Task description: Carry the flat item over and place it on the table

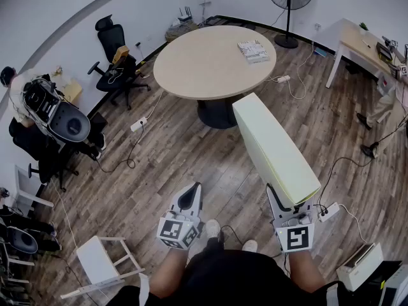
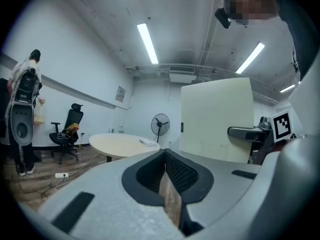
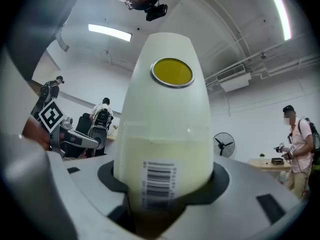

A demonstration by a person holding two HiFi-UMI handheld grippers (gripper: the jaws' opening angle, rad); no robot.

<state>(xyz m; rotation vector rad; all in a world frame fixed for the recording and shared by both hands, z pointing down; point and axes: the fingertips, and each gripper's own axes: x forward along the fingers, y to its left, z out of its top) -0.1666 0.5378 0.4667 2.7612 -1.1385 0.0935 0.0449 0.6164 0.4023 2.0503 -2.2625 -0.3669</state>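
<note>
Right gripper (image 1: 288, 204) is clamping the near end of the flat item (image 1: 274, 146), its jaws pressing on the item's two broad faces. A barcode label is facing the gripper's camera. The cream item is hanging on edge above the wooden floor (image 1: 191, 152), its far end near the rim of the round table (image 1: 210, 65). Left gripper (image 1: 190, 197) is hovering alongside with its jaws closed together, holding nothing. A booklet stack (image 1: 254, 51) is lying on the table's far side.

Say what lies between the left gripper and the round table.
Head view: only wooden floor between left gripper and round table.
</note>
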